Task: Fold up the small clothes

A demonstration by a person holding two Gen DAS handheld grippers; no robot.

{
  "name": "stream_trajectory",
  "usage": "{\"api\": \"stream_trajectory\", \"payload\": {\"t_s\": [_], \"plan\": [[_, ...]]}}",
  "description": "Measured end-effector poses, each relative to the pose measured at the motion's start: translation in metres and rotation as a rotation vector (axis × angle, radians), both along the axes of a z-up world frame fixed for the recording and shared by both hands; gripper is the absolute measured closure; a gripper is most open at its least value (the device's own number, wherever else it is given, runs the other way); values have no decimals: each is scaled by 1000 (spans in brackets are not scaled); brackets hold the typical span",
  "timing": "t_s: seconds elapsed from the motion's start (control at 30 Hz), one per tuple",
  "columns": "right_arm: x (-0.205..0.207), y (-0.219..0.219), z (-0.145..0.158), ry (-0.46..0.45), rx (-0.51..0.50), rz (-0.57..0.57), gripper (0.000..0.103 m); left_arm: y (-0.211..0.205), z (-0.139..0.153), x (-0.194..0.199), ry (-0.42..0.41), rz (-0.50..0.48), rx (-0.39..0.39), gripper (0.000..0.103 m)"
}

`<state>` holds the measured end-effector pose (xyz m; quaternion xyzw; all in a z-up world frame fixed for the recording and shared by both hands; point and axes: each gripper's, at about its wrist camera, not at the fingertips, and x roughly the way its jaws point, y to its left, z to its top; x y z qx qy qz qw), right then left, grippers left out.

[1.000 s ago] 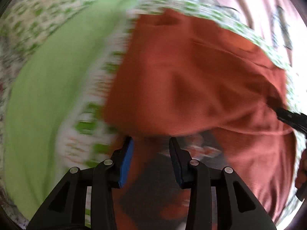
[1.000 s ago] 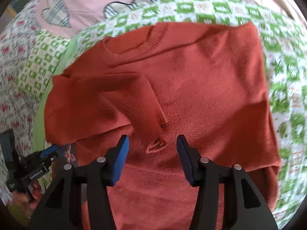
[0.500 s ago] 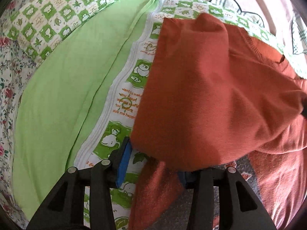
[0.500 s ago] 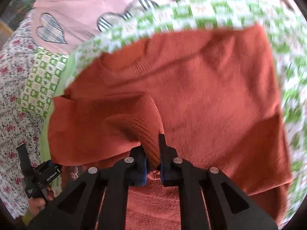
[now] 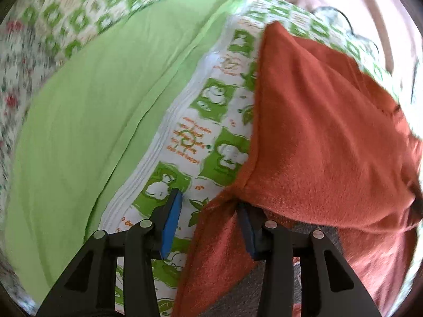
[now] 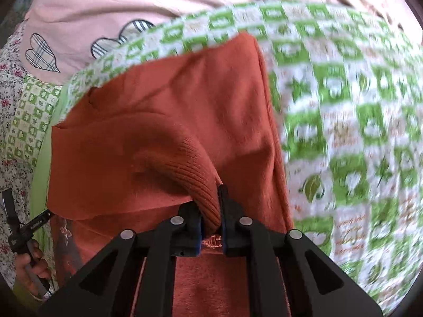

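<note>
A rust-orange knitted sweater (image 6: 201, 100) lies on a green and white patterned blanket (image 6: 343, 132). My right gripper (image 6: 210, 224) is shut on the ribbed cuff (image 6: 203, 177) of a sleeve and holds it raised over the sweater's body. In the left wrist view the sweater (image 5: 317, 132) fills the right side, with a fold draped over the right finger. My left gripper (image 5: 208, 222) is open at the sweater's left edge, its blue left pad (image 5: 171, 222) over the blanket (image 5: 219, 100). The other gripper (image 6: 23, 232) and a hand show at the right wrist view's lower left.
A plain green sheet (image 5: 87, 121) lies left of the blanket. A pink cover with checked heart patches (image 6: 119, 8) lies beyond the sweater. Floral fabric (image 6: 10, 84) borders the far left.
My right gripper closed on the sleeve cuff and lifted it toward the right. My left gripper moved to the sweater's left edge; sweater fabric folded over.
</note>
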<state>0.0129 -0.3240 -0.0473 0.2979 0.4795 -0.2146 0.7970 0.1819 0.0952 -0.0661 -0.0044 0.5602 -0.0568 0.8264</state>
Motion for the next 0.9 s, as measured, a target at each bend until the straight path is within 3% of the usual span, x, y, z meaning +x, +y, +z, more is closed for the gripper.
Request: {"api": "stream_trajectory", "payload": {"t_s": [0.03,0.1,0.23,0.37,0.5,0.7,0.77,0.8,0.83,0.9], "plan": [[-4,-2,-2,2,12,-11,76,8,0,3,17,29,-41,60],[-13,-5,2,-18,25,-36,71,17,0,7,40,61,-100,60],[-38,-15,24,-117,21,-125,56,15,0,9,37,49,-99,60],[-45,-30,36,-195,18,-183,54,21,-2,9,44,61,-116,60],[-13,-29,25,-136,20,-91,54,17,-1,8,40,43,-86,60],[19,-13,-17,33,16,13,54,12,-2,10,47,24,-66,59],[27,-4,-16,62,-24,72,63,12,-2,11,48,20,-64,59],[29,-1,-13,56,-17,97,87,12,-2,11,49,20,-67,59],[28,3,-2,43,-45,107,93,13,-3,11,50,20,-70,59],[22,9,26,-17,-164,109,93,13,-3,11,50,19,-72,59]]}}
